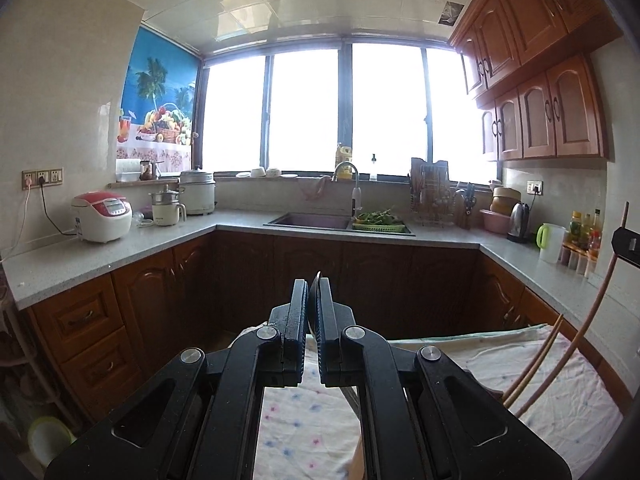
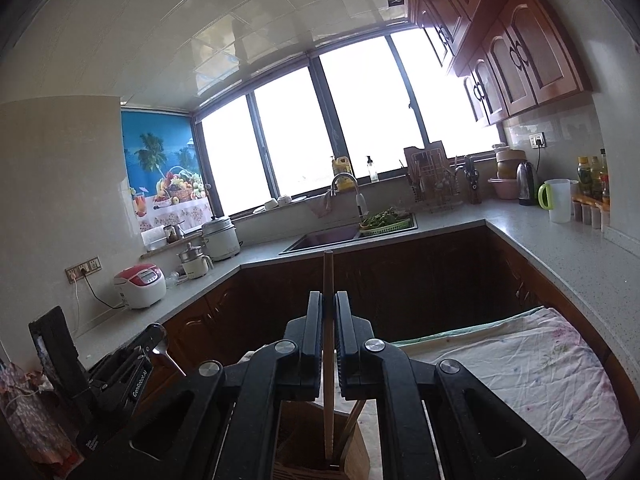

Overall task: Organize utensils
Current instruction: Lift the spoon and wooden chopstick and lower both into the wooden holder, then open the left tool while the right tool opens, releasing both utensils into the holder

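Observation:
My left gripper (image 1: pixel 314 285) is shut on a metal spoon (image 1: pixel 316 280) whose bowl edge shows between the fingertips; the same spoon (image 2: pixel 160 344) and the left gripper (image 2: pixel 154 340) show at lower left in the right wrist view. My right gripper (image 2: pixel 329 300) is shut on a wooden chopstick (image 2: pixel 328 276) that stands upright. Its lower end reaches into a wooden utensil holder (image 2: pixel 356 456) below the jaws, beside another stick (image 2: pixel 352 420). In the left wrist view, two chopsticks (image 1: pixel 532 364) rise at the right, and the right gripper (image 1: pixel 626 246) shows at the edge.
A table with a floral white cloth (image 1: pixel 560 392) lies below both grippers. Beyond is a U-shaped counter (image 1: pixel 160 236) with a rice cooker (image 1: pixel 102 216), a sink (image 1: pixel 312 220), a basket of greens (image 1: pixel 380 222), a dish rack (image 1: pixel 432 196), a kettle (image 1: pixel 519 222) and a jug (image 1: pixel 552 242).

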`<action>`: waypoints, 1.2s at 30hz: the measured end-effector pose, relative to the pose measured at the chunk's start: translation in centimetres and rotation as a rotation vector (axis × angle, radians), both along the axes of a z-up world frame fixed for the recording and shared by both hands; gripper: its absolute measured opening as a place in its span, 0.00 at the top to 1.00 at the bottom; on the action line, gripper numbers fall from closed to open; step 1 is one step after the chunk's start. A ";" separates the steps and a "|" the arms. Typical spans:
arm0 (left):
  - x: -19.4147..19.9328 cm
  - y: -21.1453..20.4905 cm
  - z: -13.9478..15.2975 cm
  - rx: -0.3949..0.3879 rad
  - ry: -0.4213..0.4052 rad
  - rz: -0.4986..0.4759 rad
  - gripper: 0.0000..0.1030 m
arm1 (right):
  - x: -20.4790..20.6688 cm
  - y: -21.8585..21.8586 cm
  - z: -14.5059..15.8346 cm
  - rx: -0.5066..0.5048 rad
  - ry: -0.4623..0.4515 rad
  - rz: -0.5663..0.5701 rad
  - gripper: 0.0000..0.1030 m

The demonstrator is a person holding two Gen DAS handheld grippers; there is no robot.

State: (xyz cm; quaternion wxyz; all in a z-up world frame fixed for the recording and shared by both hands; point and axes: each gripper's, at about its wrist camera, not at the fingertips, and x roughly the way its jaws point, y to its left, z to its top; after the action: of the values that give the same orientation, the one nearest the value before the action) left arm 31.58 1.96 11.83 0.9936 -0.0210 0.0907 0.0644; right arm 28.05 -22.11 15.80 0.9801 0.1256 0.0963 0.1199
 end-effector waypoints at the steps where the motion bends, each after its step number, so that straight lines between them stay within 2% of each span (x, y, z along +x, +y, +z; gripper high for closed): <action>1: 0.1 -0.2 -0.5 0.006 0.006 -0.002 0.97 | 0.3 0.1 -0.5 -0.003 0.006 0.001 0.95; 9: 0.2 -1.7 -3.0 0.040 0.039 -0.048 0.96 | 1.4 0.4 -3.9 0.016 0.059 0.001 0.95; 12: -0.3 -2.0 -3.0 0.054 0.021 -0.048 0.96 | 1.6 0.3 -5.0 0.031 0.078 -0.003 0.95; 19: -0.1 -2.1 -4.2 0.015 0.076 -0.134 0.96 | 2.2 0.1 -7.1 0.061 0.137 0.001 0.95; 28: 0.3 -3.2 -6.1 -0.017 0.165 -0.229 0.94 | 2.7 -0.1 -7.8 0.069 0.171 0.010 0.94; 36: 0.7 -2.8 -6.2 -0.057 0.194 -0.252 0.94 | 2.9 -0.3 -7.8 0.079 0.188 0.019 0.94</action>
State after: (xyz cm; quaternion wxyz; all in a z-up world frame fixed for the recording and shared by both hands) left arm 32.24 -0.83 5.63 0.9793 -0.0310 0.1902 -0.0617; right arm 30.94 -22.44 8.00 0.9598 0.1738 0.1844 0.1204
